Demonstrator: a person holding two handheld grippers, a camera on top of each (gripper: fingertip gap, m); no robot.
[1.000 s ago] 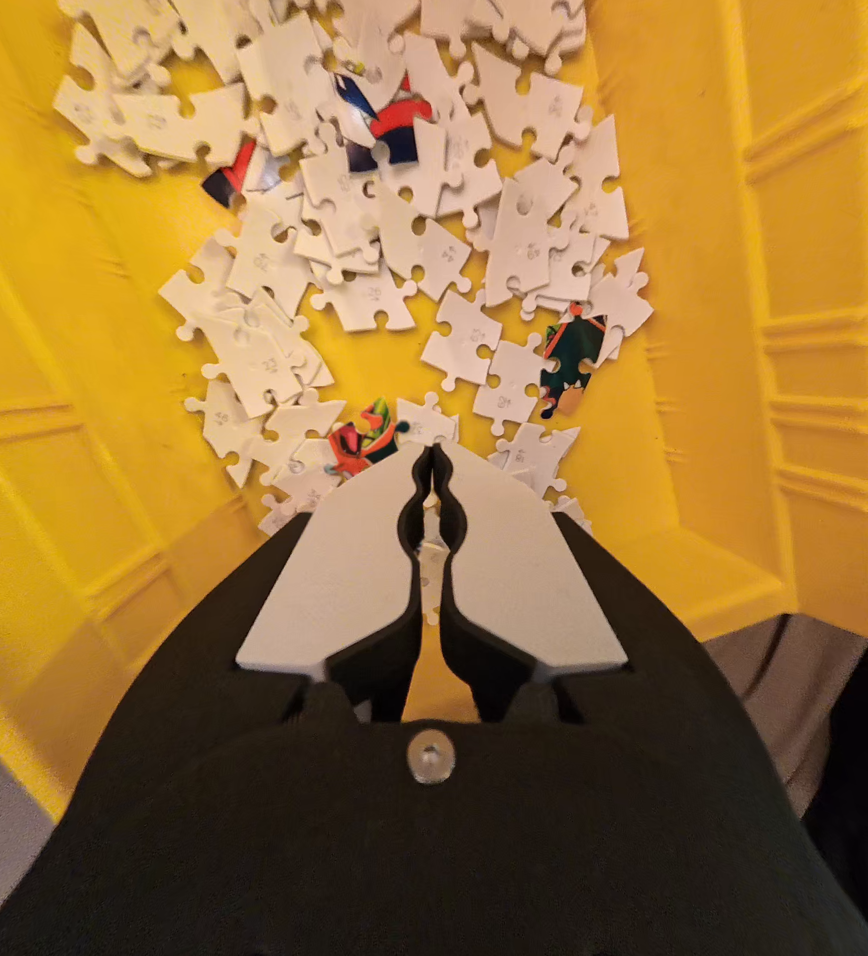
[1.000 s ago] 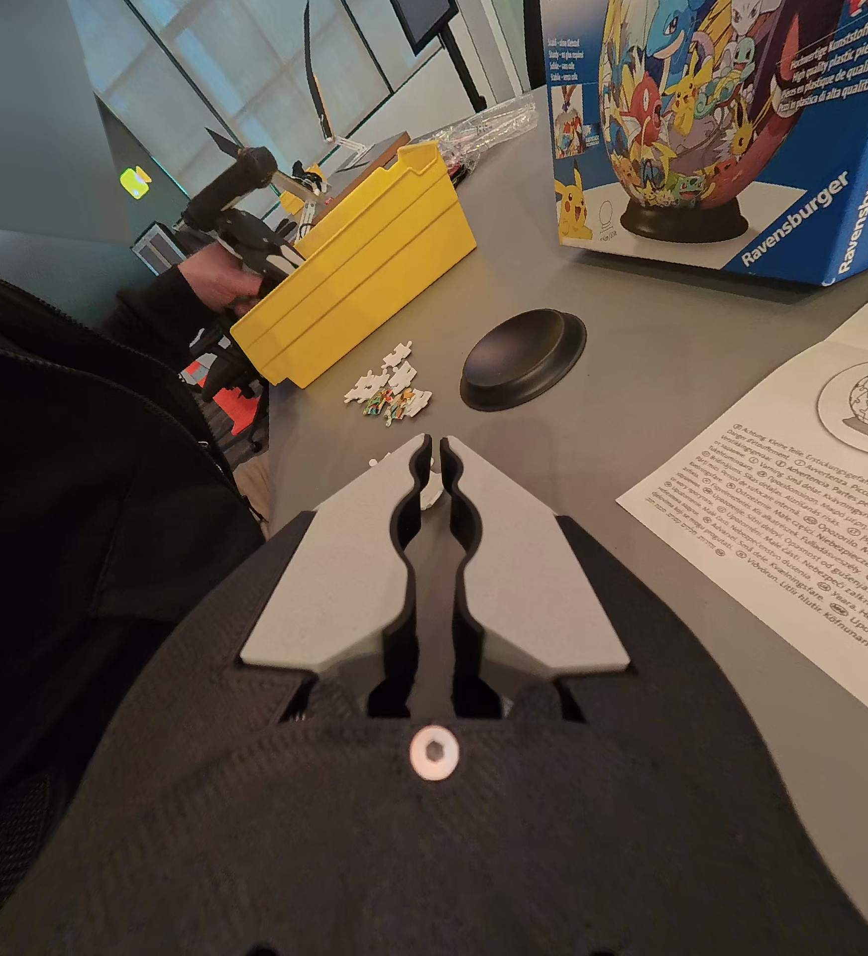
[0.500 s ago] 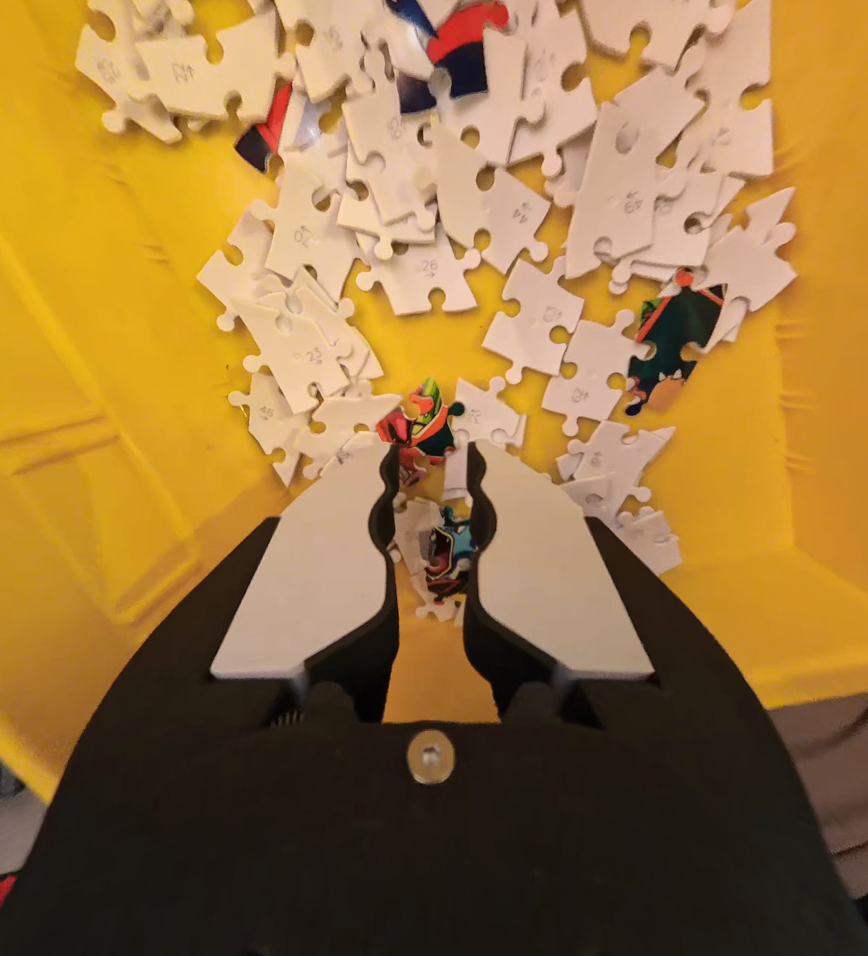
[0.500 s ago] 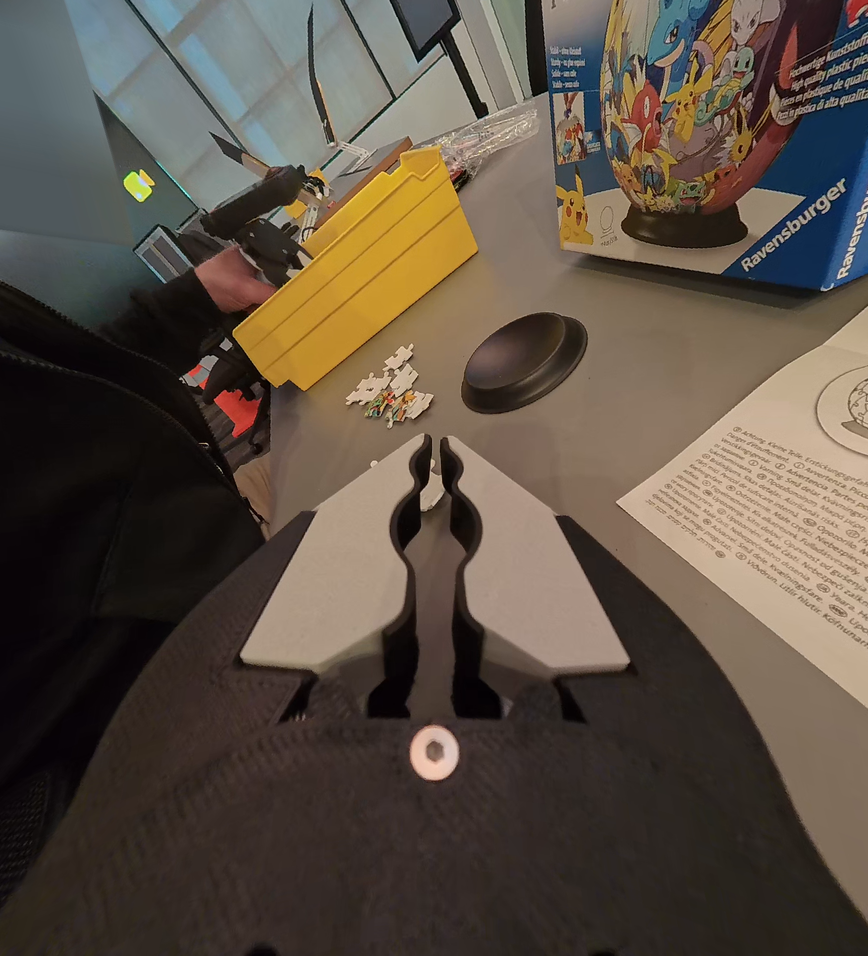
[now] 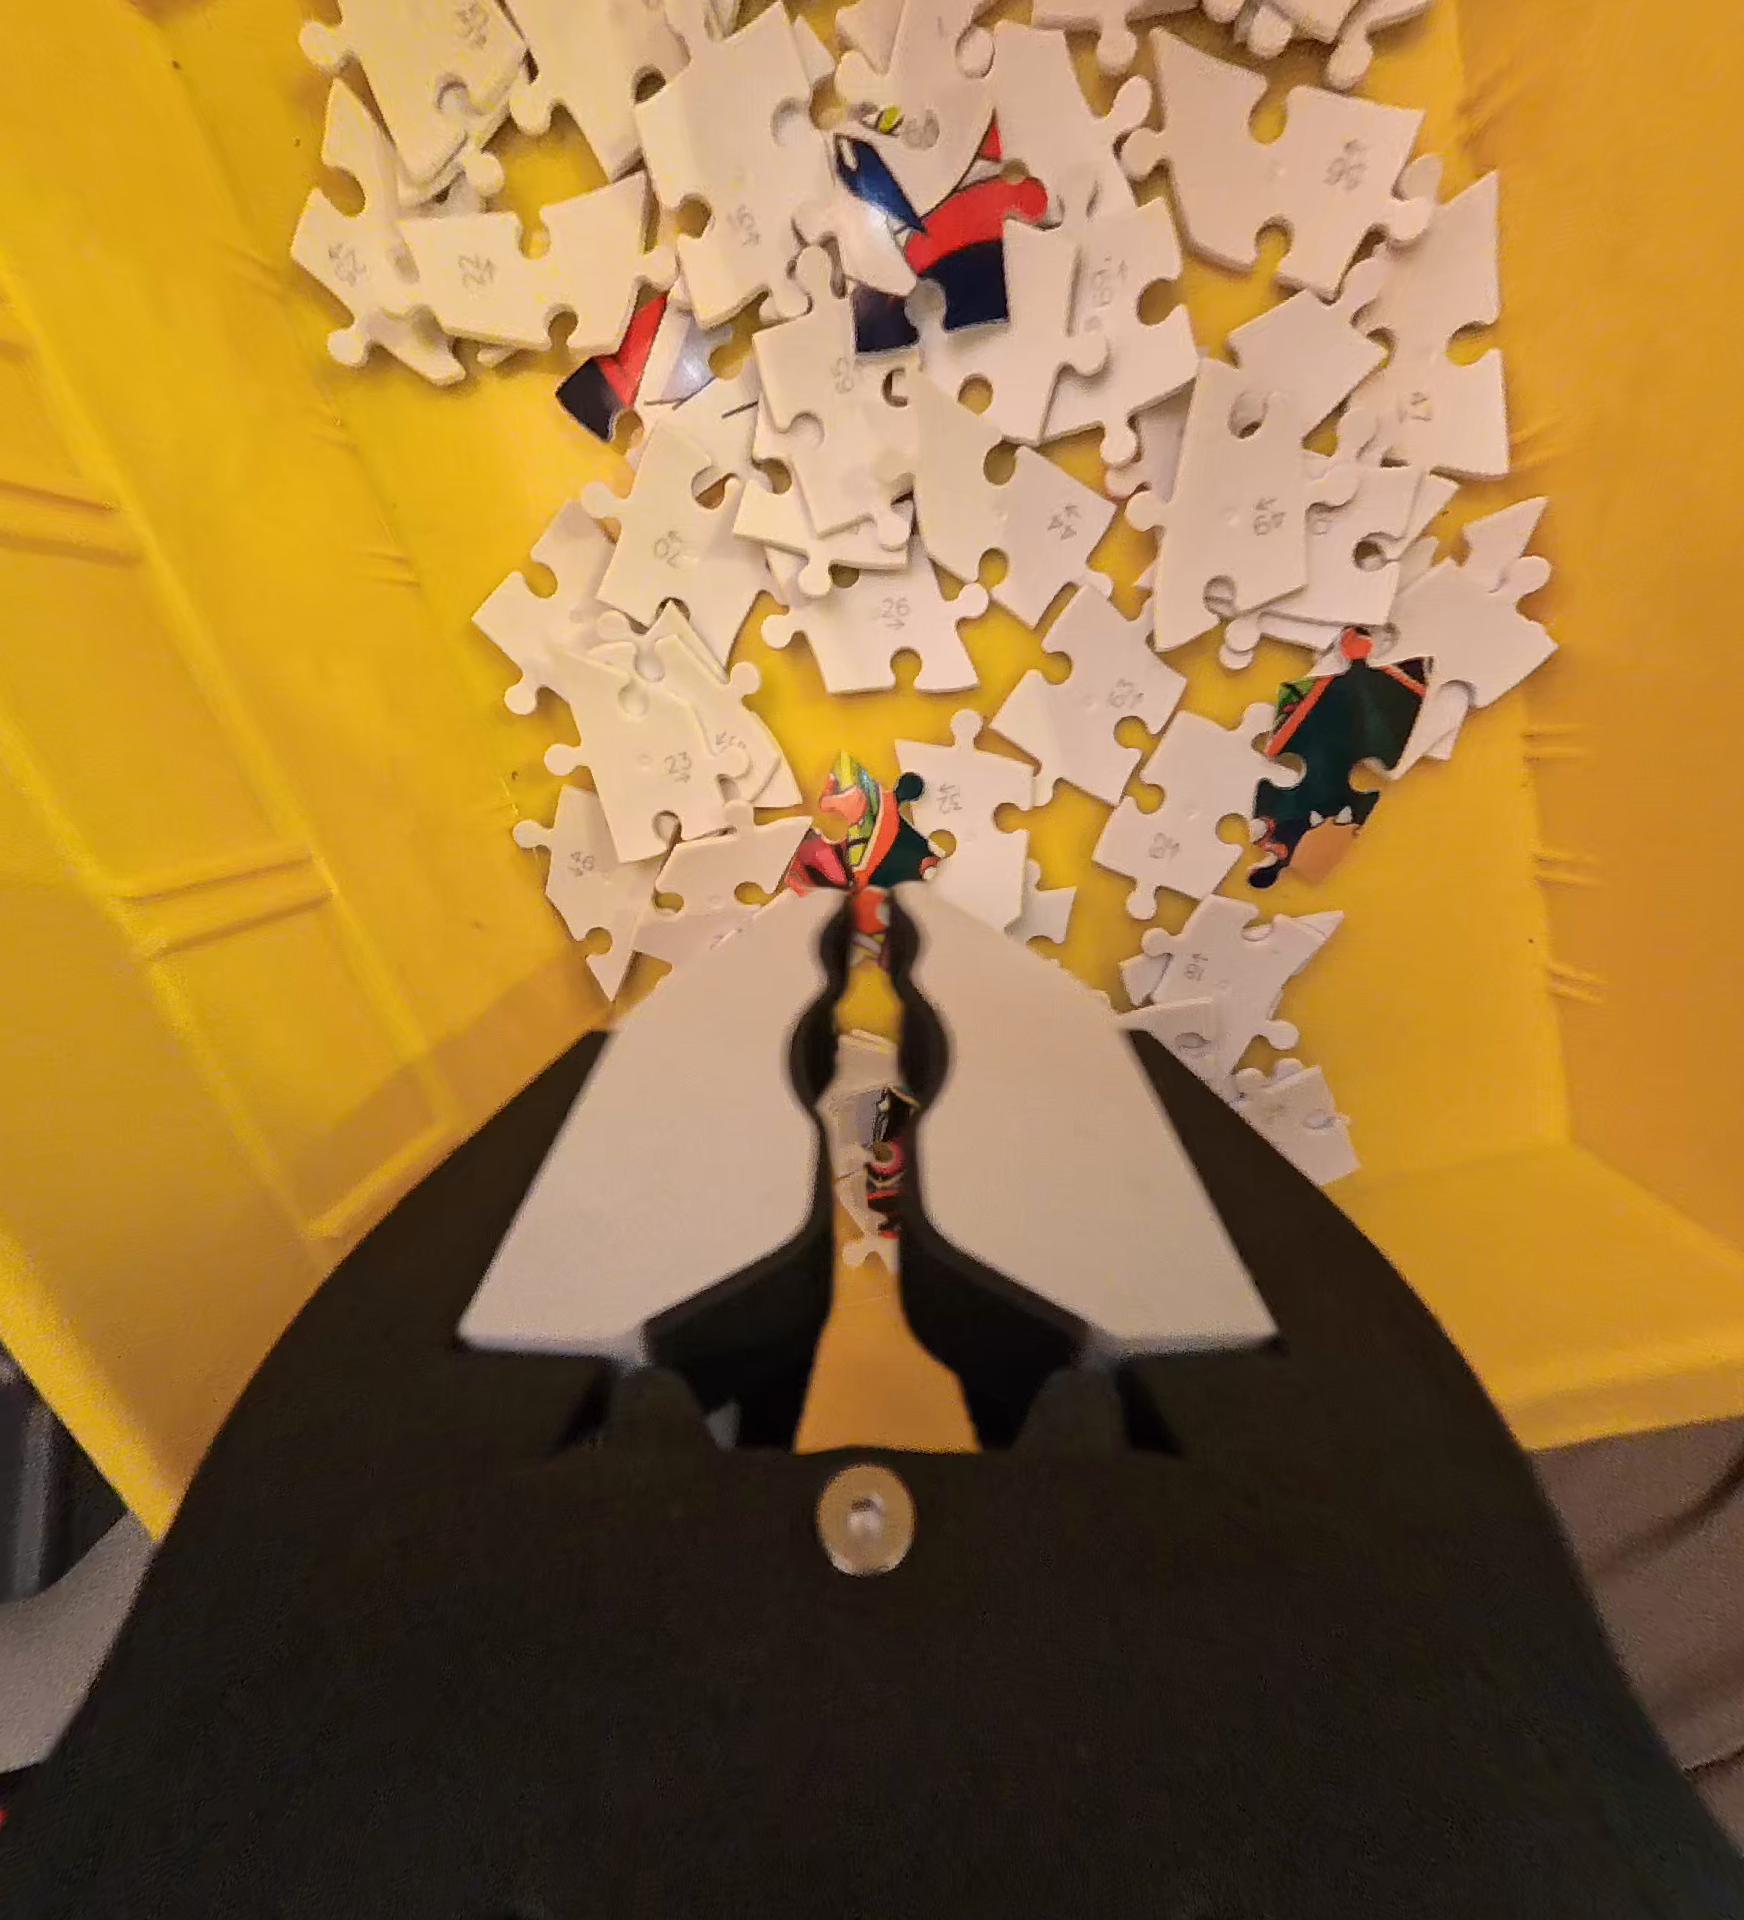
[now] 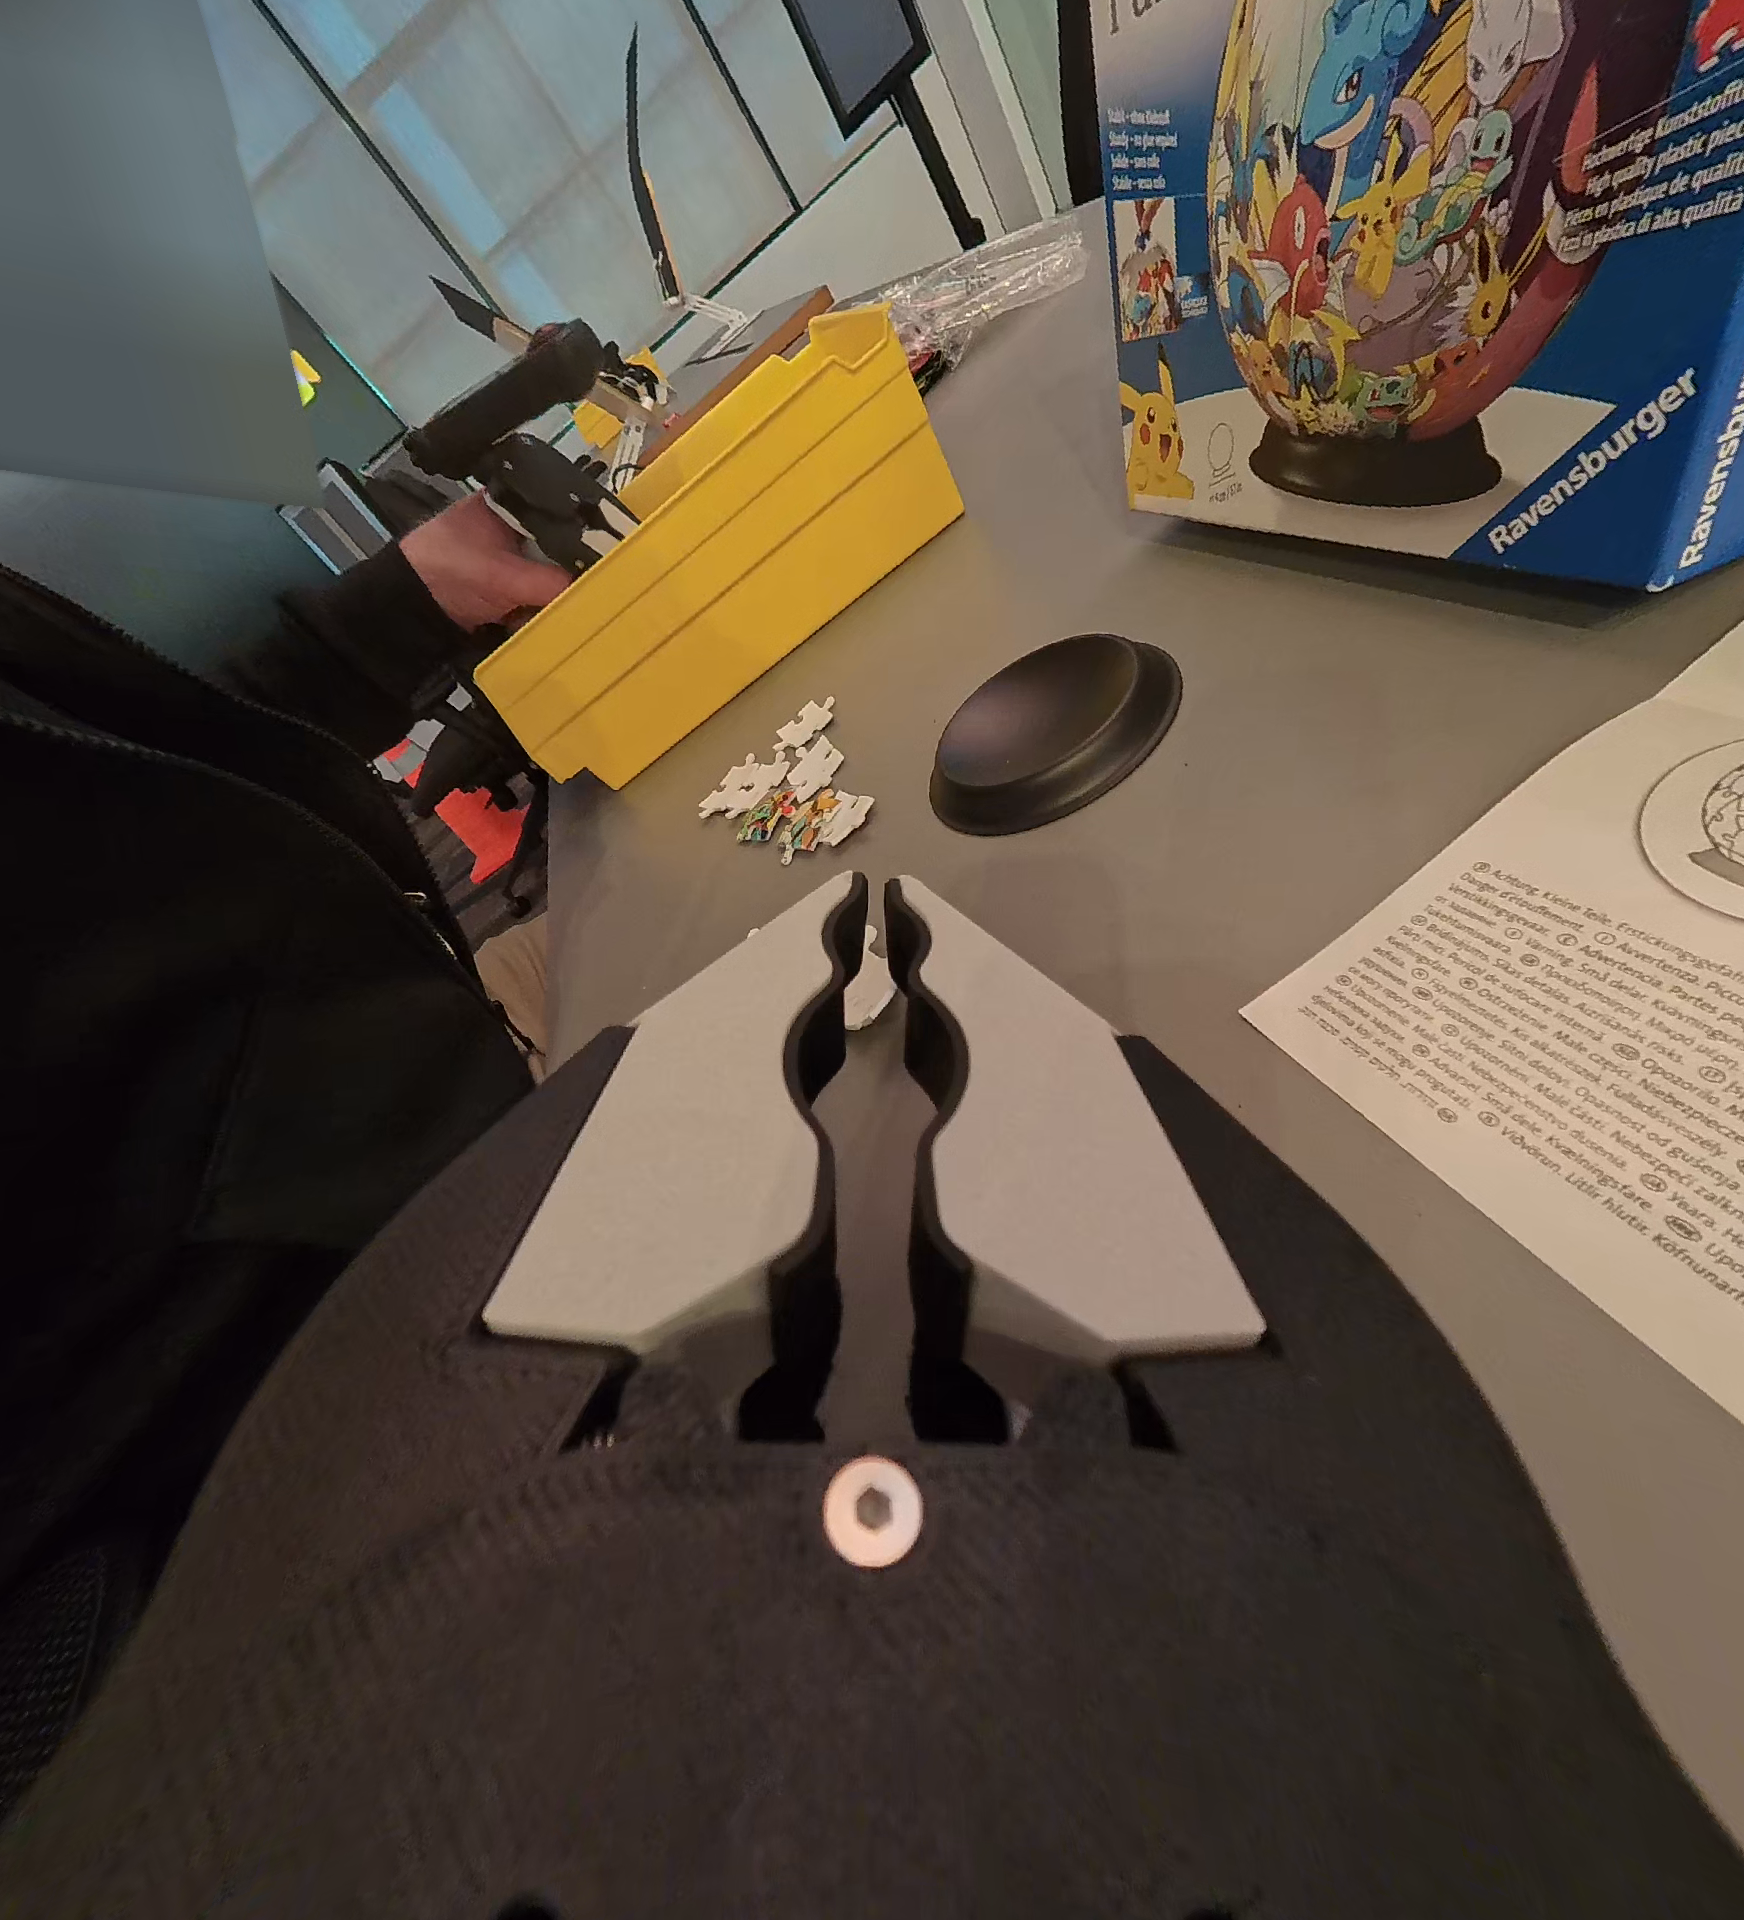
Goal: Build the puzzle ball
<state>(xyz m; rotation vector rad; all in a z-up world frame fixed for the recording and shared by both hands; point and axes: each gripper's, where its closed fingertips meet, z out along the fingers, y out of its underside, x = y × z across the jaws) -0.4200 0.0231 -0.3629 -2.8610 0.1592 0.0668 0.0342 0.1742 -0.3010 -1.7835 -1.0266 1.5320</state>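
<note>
Puzzle piece (image 5: 863, 831), colourful, prob. pinched in left tool (image 5: 873, 909) tips.

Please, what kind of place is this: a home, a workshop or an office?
Probably an office or lab: a grey table, large windows behind it, and a monitor on a stand.

Inside the yellow bin (image 5: 172, 727), puzzle pieces (image 5: 951, 468) cover most of the floor wall to wall; bare strips run along both side walls. On the tabletop (image 6: 1315, 675), open room lies between the black stand (image 6: 1055, 732), box (image 6: 1470, 312) and instruction sheet (image 6: 1574, 1039); the near edge seems clear.
</note>
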